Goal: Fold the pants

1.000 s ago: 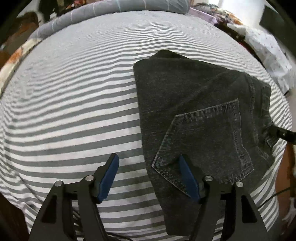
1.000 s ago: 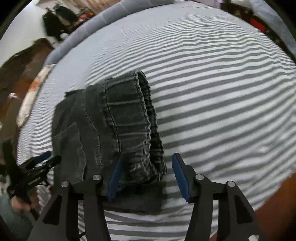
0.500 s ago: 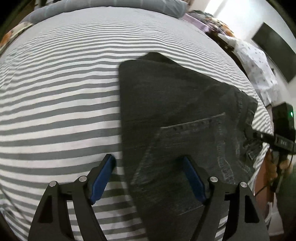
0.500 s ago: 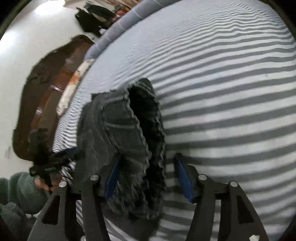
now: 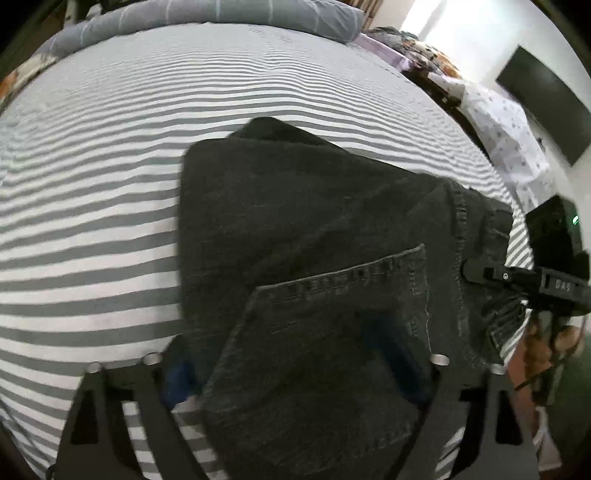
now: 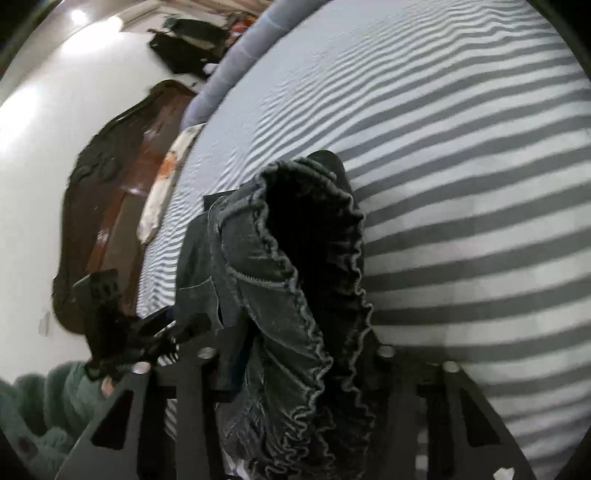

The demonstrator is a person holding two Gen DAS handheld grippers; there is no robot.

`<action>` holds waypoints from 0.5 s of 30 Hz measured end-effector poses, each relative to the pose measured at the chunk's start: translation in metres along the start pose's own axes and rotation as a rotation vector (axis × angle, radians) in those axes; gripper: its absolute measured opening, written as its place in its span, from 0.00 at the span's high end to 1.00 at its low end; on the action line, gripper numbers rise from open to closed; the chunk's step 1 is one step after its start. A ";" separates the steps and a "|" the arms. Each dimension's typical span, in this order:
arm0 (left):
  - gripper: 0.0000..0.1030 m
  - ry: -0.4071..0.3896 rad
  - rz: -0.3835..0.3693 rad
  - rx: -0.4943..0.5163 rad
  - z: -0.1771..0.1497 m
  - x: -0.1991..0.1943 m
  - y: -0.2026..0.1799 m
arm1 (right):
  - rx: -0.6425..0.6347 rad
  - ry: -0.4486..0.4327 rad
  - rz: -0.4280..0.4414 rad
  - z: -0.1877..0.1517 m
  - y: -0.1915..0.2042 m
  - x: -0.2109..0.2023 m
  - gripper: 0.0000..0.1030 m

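On the striped bed sheet [image 5: 92, 229], left wrist view: folded dark pants [image 5: 303, 229] lie flat, back pocket [image 5: 332, 332] facing up. Left gripper [image 5: 291, 362] jaws wide and opening; blue pads straddle the near pocket area, left pad at the pants' left edge over the sheet, right pad over the denim, blurred, no pinch visible. Right gripper [image 5: 476, 267] comes in from the pants' right side, tip at the waistband. Beyond the pants: grey pillow [image 5: 221, 14] at the sheet's far edge, black wall panel [image 5: 546, 110] off to the far right. Right wrist view: right gripper [image 6: 306, 354] jaws closing, elastic ruffled waistband [image 6: 306, 295] bunched up between them, lifted off the sheet [image 6: 480, 184]; pads hidden by fabric, so contact can't be confirmed but the cloth is held up. Left gripper [image 6: 162, 328] sits at the pants' [image 6: 207, 280] left edge, green fleece sleeve [image 6: 40, 406] behind it. Further left of the pants: dark wooden headboard [image 6: 99, 206] and white wall.
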State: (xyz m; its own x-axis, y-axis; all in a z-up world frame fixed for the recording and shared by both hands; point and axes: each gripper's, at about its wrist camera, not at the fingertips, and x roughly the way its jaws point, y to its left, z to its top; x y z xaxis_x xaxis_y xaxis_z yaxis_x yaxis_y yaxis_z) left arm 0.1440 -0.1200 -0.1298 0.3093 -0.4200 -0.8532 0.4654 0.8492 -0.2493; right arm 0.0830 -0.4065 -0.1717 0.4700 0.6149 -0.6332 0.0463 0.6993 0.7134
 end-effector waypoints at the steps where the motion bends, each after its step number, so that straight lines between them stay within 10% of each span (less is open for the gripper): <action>1: 0.15 -0.006 0.021 0.008 -0.001 0.000 -0.004 | 0.008 -0.005 -0.022 -0.001 0.004 0.000 0.68; 6: 0.72 -0.014 -0.022 -0.108 0.003 -0.016 0.021 | 0.002 -0.020 -0.113 -0.003 0.038 -0.010 0.74; 15: 0.87 -0.090 -0.140 -0.091 0.011 -0.055 0.017 | -0.071 -0.004 -0.136 0.008 0.118 -0.018 0.75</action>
State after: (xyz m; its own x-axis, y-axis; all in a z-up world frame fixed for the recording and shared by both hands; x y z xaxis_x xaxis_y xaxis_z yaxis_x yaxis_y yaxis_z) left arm 0.1436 -0.0858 -0.0824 0.3217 -0.5598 -0.7636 0.4338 0.8040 -0.4067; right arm 0.0869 -0.3383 -0.0736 0.4669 0.5114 -0.7214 0.0478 0.8000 0.5981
